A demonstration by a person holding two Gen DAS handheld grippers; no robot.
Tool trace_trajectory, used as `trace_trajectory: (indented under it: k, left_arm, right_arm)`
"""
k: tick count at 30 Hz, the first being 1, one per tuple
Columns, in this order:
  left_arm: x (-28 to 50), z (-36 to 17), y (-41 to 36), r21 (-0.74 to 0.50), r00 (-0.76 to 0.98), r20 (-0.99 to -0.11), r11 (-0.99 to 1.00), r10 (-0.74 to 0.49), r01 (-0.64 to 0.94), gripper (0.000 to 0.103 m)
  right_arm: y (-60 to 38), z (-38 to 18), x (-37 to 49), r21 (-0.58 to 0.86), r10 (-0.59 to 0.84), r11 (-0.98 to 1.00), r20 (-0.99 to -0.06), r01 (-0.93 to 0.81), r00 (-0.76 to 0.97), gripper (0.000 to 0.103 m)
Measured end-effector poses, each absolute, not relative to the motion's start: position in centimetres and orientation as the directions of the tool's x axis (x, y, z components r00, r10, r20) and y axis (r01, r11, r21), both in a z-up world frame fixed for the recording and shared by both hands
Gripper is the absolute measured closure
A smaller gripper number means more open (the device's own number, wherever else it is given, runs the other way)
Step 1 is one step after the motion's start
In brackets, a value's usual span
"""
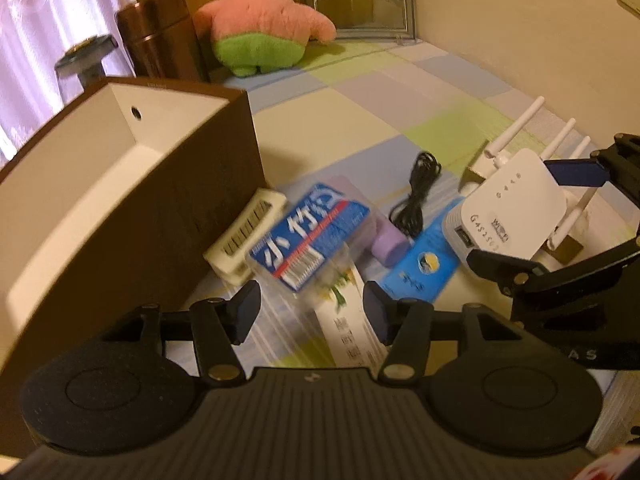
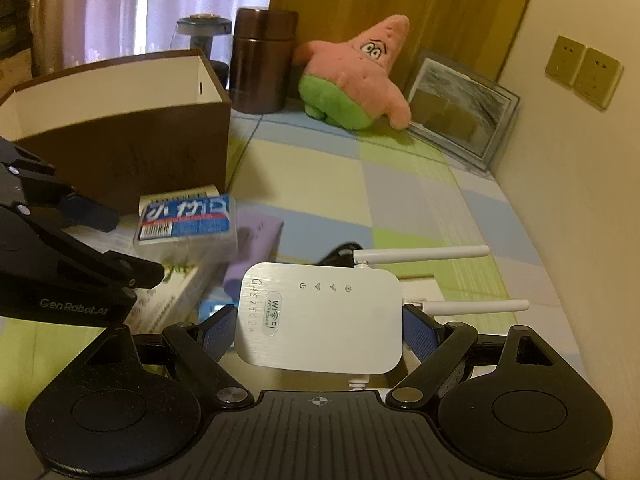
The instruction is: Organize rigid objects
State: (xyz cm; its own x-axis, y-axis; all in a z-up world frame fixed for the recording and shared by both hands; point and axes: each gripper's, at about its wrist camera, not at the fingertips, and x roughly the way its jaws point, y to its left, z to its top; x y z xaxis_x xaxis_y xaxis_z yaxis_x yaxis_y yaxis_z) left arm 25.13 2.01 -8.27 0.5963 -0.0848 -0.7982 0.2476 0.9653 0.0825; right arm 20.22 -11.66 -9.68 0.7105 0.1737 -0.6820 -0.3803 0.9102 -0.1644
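Observation:
My right gripper (image 2: 318, 326) is shut on a white WiFi repeater (image 2: 320, 316) with antennas, held just above the table; it also shows in the left wrist view (image 1: 508, 208). My left gripper (image 1: 310, 308) is open and empty, hovering over a white carton (image 1: 348, 328) and a clear box with a blue label (image 1: 308, 236). The blue-label box also shows in the right wrist view (image 2: 186, 216). A brown storage box (image 1: 120, 184) with a white inside stands to the left, open at the top.
A purple block (image 1: 386, 246), a black coiled cable (image 1: 418, 196), a cream vented part (image 1: 248, 232) and a blue card (image 1: 420, 268) lie on the checked tablecloth. A pink plush star (image 1: 260, 20), brown flask (image 1: 160, 36) and picture frame (image 1: 360, 0) stand at the back.

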Motion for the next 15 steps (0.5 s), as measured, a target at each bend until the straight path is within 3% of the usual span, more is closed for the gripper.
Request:
trace_trajectory:
  k: [15]
  left_arm:
    - [29.6, -9.4, 2.1, 0.102, 0.588, -0.79, 0.909, -0.173, 0.404, 0.035]
  right_arm:
    - [-11.6, -9.7, 23.7, -0.12, 0.199, 0.911, -0.708, -0.394, 0.677, 0.02]
